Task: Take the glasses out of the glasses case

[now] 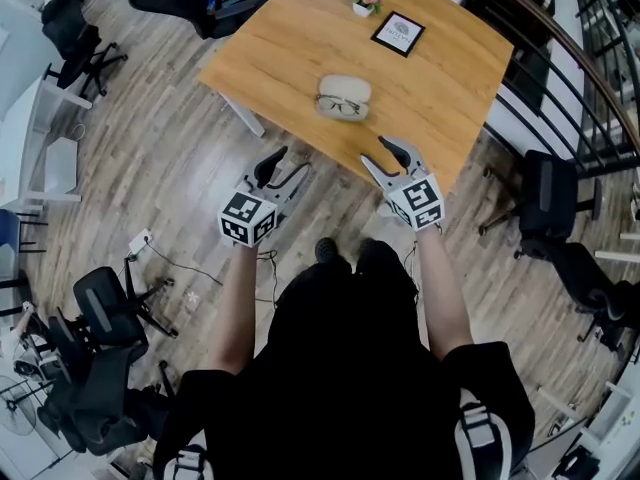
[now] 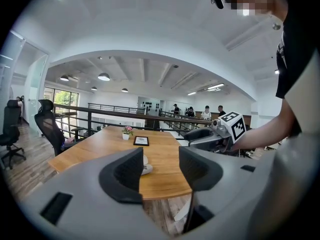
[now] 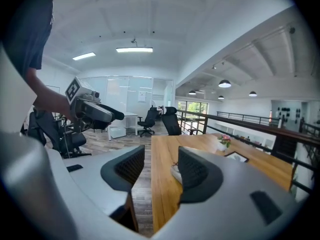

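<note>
From the remote desk, I had both tools short of the target. At lower left of the head view, my left gripper (image 1: 290,163) hung over the wooden floor (image 1: 150,168), off the near edge of the table (image 1: 290,38). Its jaws stood apart with nothing between them, as its own view (image 2: 161,169) confirmed.

Up-frame and between the two tools, the pale case (image 1: 344,97) lay on the table, well inside the near edge. The dark-framed glasses (image 1: 340,105) rested in it, so the case looked to be already open. Its long axis ran left to right across the frame, roughly along that table edge, broadside to me. Farther up-frame stood a flower pot (image 1: 366,2) and a framed card (image 1: 398,34), well apart from the case.

At right of centre, my right gripper (image 1: 377,151) reached just over the table edge, jaws likewise parted and empty. Its own view showed the case (image 3: 176,171) close to the line of its jaws. I judged this hand the nearer of the two. The coming reach ran up-frame and slightly left from it.
</note>
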Motion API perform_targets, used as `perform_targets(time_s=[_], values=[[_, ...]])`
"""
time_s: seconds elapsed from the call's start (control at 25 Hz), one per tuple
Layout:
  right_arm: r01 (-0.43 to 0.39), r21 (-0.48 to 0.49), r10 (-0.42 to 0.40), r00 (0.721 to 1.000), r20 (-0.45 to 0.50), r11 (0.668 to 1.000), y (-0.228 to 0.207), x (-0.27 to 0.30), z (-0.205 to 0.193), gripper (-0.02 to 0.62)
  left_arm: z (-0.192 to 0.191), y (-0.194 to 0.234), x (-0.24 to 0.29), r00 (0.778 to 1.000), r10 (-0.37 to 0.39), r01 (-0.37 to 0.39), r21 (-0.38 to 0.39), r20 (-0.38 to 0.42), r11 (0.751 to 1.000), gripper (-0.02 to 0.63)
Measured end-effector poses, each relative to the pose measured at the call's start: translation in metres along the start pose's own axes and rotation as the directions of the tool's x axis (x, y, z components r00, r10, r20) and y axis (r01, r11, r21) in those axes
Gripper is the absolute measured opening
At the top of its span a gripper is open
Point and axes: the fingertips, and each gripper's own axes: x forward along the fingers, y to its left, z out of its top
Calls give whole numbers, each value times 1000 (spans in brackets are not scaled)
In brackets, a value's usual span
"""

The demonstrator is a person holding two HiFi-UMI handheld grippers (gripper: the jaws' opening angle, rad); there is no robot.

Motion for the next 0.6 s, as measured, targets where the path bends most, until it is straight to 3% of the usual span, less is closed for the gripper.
perform_targets(time_s=[0.24, 0.6], values=[[3, 14, -2, 1000, -16, 1000, -19, 16, -6, 229, -6, 14, 12, 1000, 12, -12, -18, -17, 1000, 236], [-73, 22, 74, 997, -19, 997, -68, 69, -5, 225, 4, 50, 56, 997, 59, -60, -28, -45, 998, 236]])
